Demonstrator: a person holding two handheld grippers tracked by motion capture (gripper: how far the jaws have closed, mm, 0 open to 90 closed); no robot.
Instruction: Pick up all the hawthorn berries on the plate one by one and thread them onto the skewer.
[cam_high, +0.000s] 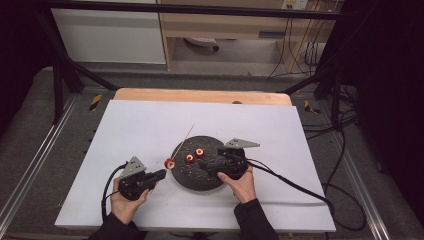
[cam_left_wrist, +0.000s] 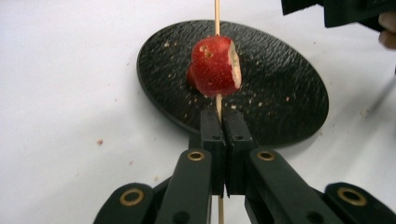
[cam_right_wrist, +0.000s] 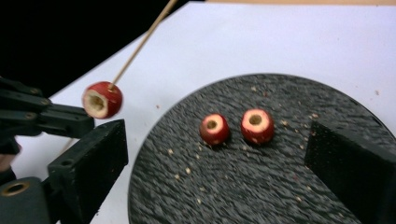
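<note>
The left hand-held gripper (cam_left_wrist: 223, 122) has its jaws clamped on a thin wooden skewer (cam_left_wrist: 217, 16), which runs through one red cored fruit piece (cam_left_wrist: 215, 66) held just off the nine o'clock edge of the round black plate (cam_high: 197, 175) on the white table (cam_high: 140, 125). The right hand-held gripper (cam_right_wrist: 215, 154) hovers at the plate's three o'clock side with its jaws spread wide and nothing between them. Two more cored red pieces (cam_right_wrist: 214, 129) (cam_right_wrist: 257, 126) sit side by side on the plate, near its eleven o'clock part.

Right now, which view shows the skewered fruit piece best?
Left gripper view: the skewered fruit piece sits close and sharp on the skewer above the shut jaws. Right gripper view shows its cored end, slightly blurred. High view shows a small red dot.
</note>
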